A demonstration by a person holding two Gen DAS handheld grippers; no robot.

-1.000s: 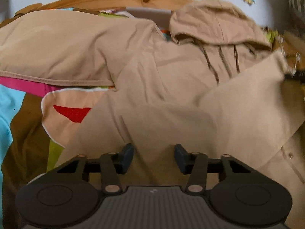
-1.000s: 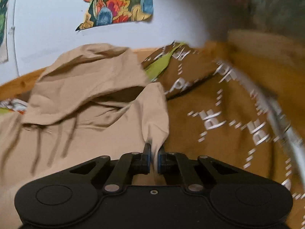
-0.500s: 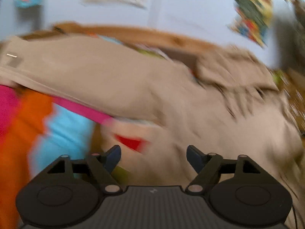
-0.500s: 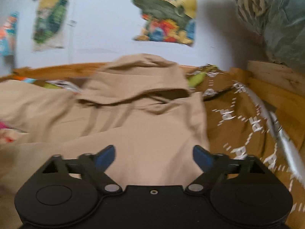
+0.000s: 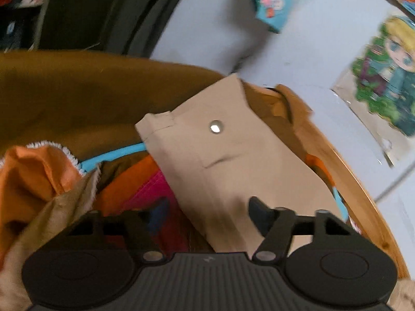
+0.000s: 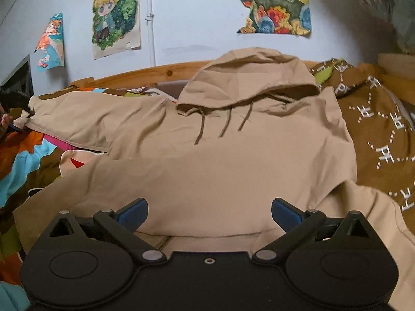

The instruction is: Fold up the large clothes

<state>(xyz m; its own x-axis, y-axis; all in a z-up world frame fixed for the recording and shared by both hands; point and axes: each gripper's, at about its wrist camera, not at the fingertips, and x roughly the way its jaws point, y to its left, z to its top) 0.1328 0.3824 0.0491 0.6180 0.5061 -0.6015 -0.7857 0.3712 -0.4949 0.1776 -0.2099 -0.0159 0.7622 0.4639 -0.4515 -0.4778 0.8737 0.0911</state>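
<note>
A beige hooded jacket (image 6: 233, 160) lies spread on the bed, hood (image 6: 249, 77) toward the wall, with one sleeve folded across its body. My right gripper (image 6: 210, 211) hangs open over the folded part, holding nothing. The other sleeve (image 6: 83, 121) stretches out to the left. In the left wrist view that sleeve's cuff (image 5: 228, 155), with a metal snap (image 5: 215, 128), runs forward between the fingers of my open left gripper (image 5: 208, 210). The left fingers are blurred and apart from the cloth.
A multicoloured bedspread (image 6: 23, 160) lies under the jacket, with a brown patterned blanket (image 6: 384, 134) on the right. The wooden bed frame (image 6: 145, 73) curves along the wall, which carries posters (image 6: 116, 13). Orange and brown cloth (image 5: 33, 171) bunches left of the cuff.
My right gripper let go of the sleeve edge, opened wide and drew back. My left gripper opened wider and swung left from the jacket's body to the outstretched sleeve's cuff.
</note>
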